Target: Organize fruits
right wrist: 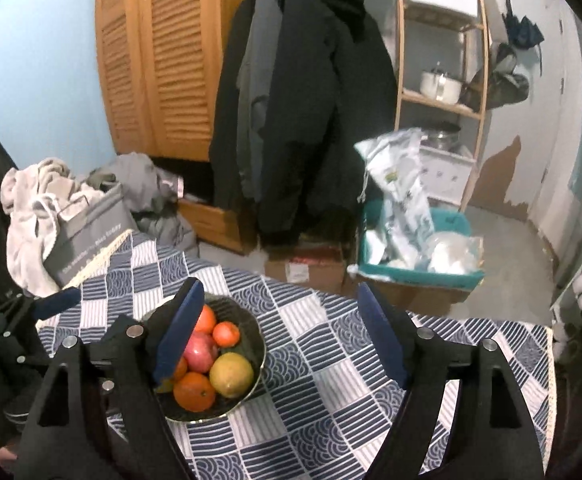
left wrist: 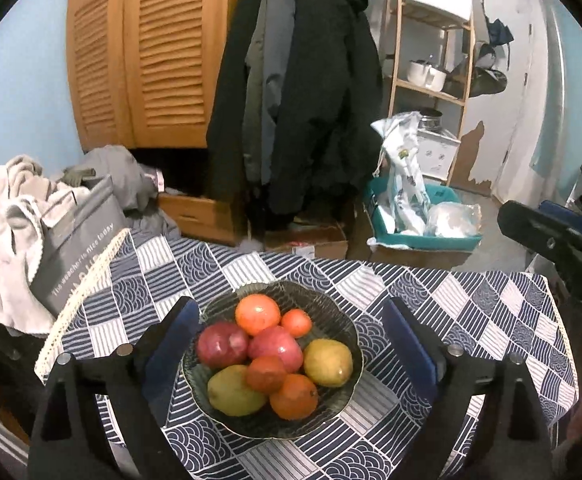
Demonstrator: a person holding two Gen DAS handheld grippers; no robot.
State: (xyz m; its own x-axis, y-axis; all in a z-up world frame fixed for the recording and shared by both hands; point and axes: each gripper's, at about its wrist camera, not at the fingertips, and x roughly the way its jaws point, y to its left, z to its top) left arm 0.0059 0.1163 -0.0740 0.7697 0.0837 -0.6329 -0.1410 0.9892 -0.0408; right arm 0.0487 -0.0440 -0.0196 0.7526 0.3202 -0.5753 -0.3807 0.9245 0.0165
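Dark ribbed glass bowl (left wrist: 343, 322) of oranges, red apples, yellow-green pears on blue-white patterned tablecloth (left wrist: 471, 300). Left gripper (left wrist: 291, 344) wide apart above bowl, holding nothing. Right gripper (right wrist: 281, 336) equally spread, empty, bowl beside its left finger.

Left-hand fruits in the bowl (right wrist: 251, 376) behind the right claw's (right wrist: 281, 334) finger (right wrist: 177, 340).

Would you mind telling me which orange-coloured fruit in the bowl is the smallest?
The little orange fruit at the far side of the bowl, tucked beside the big orange; the other orange fruits are clearly larger.
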